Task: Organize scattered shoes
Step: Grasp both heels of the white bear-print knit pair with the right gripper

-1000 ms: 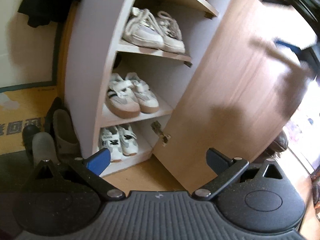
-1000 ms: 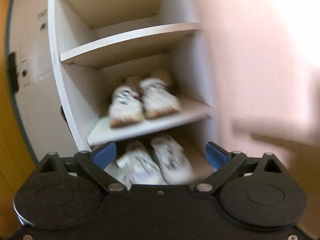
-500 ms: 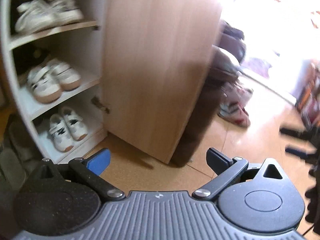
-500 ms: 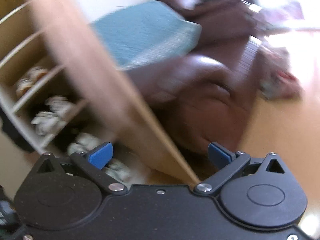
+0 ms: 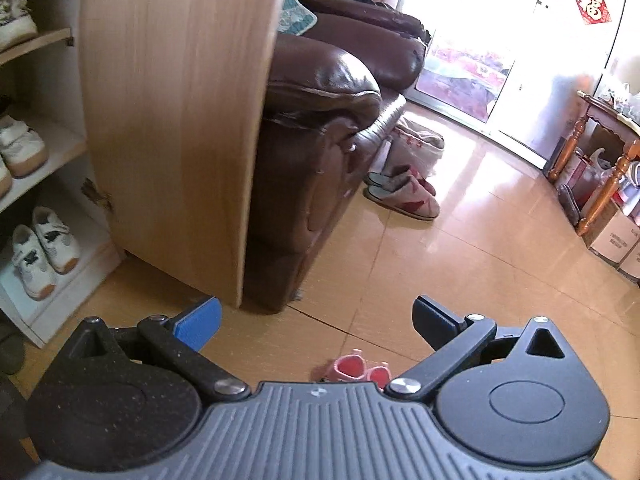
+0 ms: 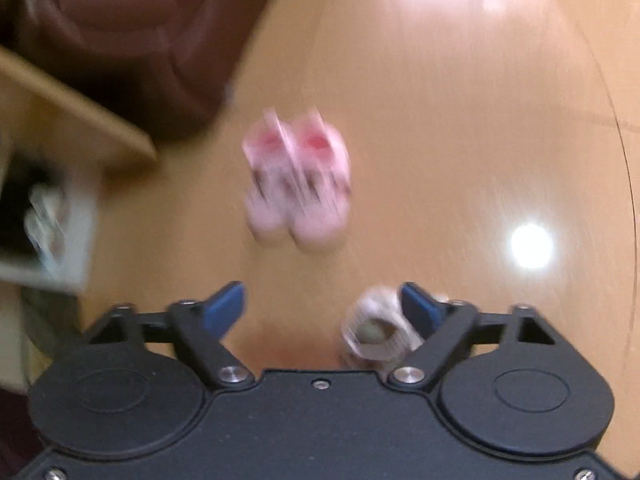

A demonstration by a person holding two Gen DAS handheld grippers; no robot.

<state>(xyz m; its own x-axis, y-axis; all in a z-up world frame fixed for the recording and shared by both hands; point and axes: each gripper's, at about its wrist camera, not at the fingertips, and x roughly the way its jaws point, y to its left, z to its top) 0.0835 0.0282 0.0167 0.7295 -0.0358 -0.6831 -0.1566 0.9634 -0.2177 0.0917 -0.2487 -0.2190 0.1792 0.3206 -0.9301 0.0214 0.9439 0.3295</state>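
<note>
both grippers have swung away from the shoe cabinet (image 5: 48,152) toward the floor (image 5: 460,248). the right gripper (image 6: 322,306), which a second ago faced the filled shelves, now looks down on the pink shoes (image 6: 298,176), a pair side by side on bare floor near the sofa (image 5: 320,128); its jaws have just been closing a little, are apart, and pinch nothing. a pale shoe (image 6: 376,330) lies beside its right finger. the left gripper (image 5: 316,322) is wide and empty, the pink pair just below it. this suggests the next pickup is starting; slippers (image 5: 404,196) wait further off.
</note>
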